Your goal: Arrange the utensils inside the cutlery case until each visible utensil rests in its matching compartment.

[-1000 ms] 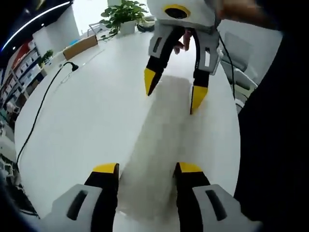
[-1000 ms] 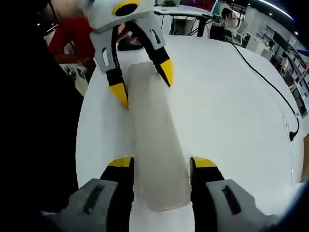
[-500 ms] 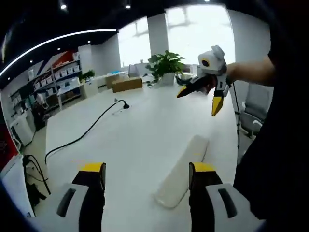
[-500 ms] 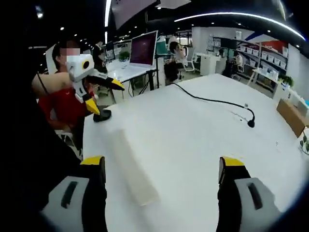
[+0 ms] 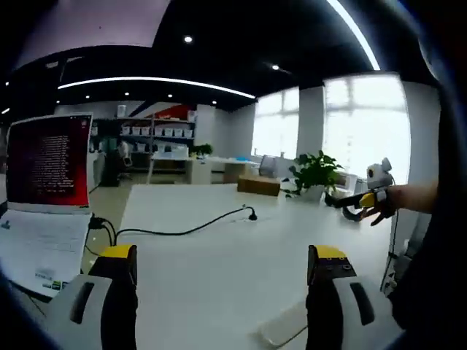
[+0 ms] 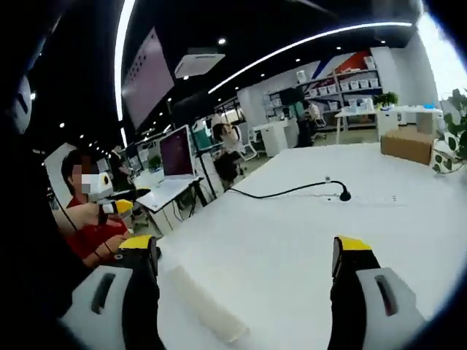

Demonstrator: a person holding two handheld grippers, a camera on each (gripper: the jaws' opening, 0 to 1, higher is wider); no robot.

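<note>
Both grippers (image 5: 221,262) (image 6: 248,255) higher than before, cutlery case (image 6: 206,312) farther below.

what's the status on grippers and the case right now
Left gripper open, empty. Right gripper open, empty. Cutlery case flat on white table, untouched. Black cable apart from it.

Left hand-held gripper (image 5: 222,262) up over the white worktop (image 5: 211,255), jaws spread wide with nothing between them. Pale cutlery case (image 5: 284,329) lies flat by the right jaw. Right hand-held gripper (image 5: 356,206) hangs far off, near a potted plant (image 5: 315,173).
</note>
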